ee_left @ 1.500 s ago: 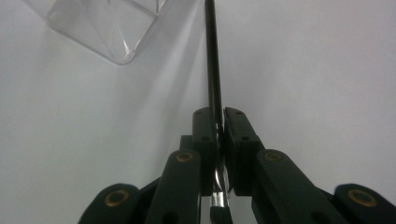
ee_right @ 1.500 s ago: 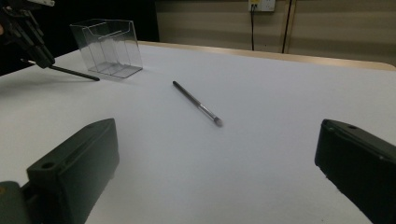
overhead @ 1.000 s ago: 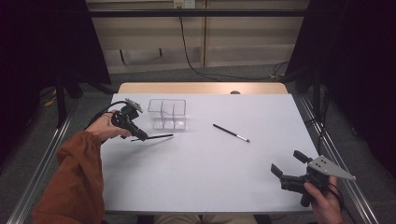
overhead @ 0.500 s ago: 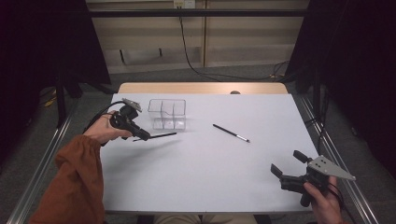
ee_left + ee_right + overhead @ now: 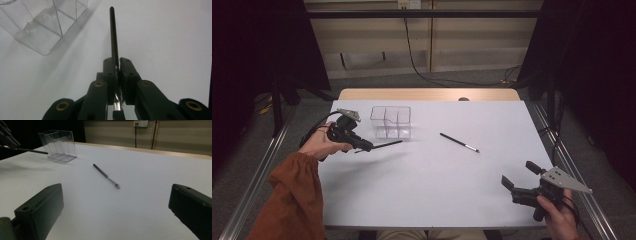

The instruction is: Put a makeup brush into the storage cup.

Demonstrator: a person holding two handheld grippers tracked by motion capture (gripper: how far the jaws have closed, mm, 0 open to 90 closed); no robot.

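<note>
My left gripper (image 5: 366, 147) is shut on a black pen (image 5: 386, 145), held a little above the white table (image 5: 437, 200) at its left side. The pen's free end points right, just in front of a clear plastic box with compartments (image 5: 391, 121). In the left gripper view the pen (image 5: 113, 32) runs straight out from between the closed pads (image 5: 117, 62), with the box (image 5: 47, 22) at upper left. A second black pen with a silver tip (image 5: 459, 142) lies flat mid-table. My right gripper (image 5: 518, 174) stands open near the front right edge, nothing between its jaws.
The right gripper view looks across the table at the lying pen (image 5: 105, 175), the clear box (image 5: 58, 145) and the held pen (image 5: 32, 150) at far left. A wooden strip (image 5: 427, 94) borders the table's far edge. Metal rails (image 5: 262, 165) run along both sides.
The left gripper has drifted slightly, and the held pen's free end has lifted a little toward the box. The right gripper has stayed put.
</note>
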